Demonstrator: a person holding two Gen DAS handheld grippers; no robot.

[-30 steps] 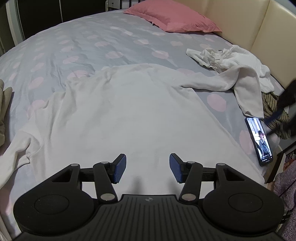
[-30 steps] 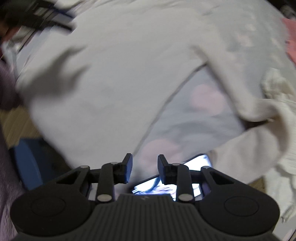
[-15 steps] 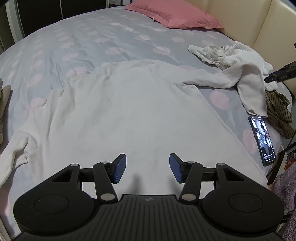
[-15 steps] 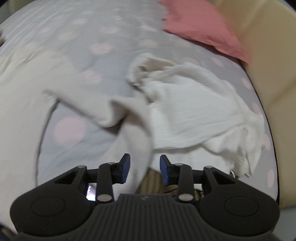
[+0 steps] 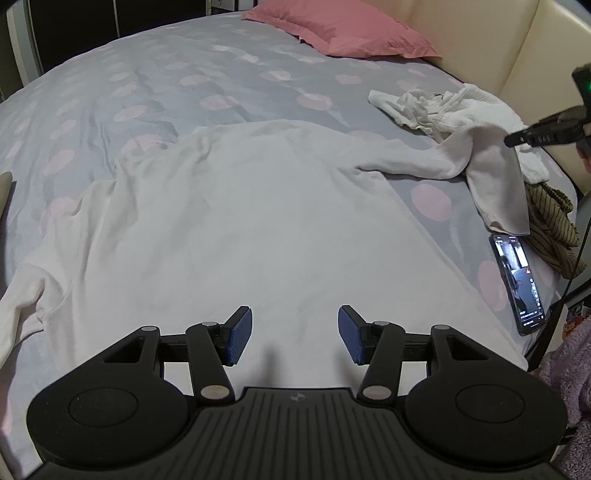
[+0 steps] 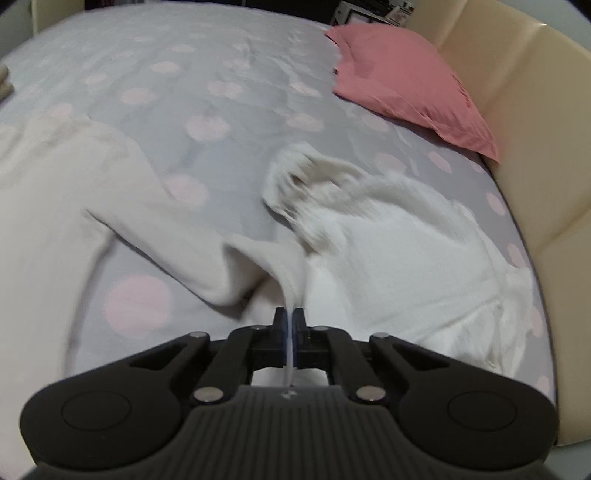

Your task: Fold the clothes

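A white long-sleeved shirt [image 5: 240, 221] lies spread flat on the grey bed with pink dots [image 5: 166, 74]. My left gripper [image 5: 295, 332] hovers open over the shirt's near hem, with nothing between its blue pads. The shirt's right sleeve [image 5: 495, 184] bends down toward the bed's right edge. In the right wrist view my right gripper [image 6: 290, 317] is shut on a thin fold of that sleeve [image 6: 258, 266]. The right gripper's tip [image 5: 511, 141] also shows at the far right of the left wrist view, at the top of the sleeve.
A crumpled white garment [image 6: 388, 251] lies just beyond the sleeve. A lit phone [image 5: 517, 284] and a striped brown garment [image 5: 550, 218] sit at the bed's right edge. A pink pillow [image 5: 343, 33] rests against the cream headboard [image 6: 517, 110]. Purple fleece [image 5: 569, 369] shows at the lower right.
My right gripper swung from over the phone to the sleeve and shut on its fabric. The left gripper stayed open and still.
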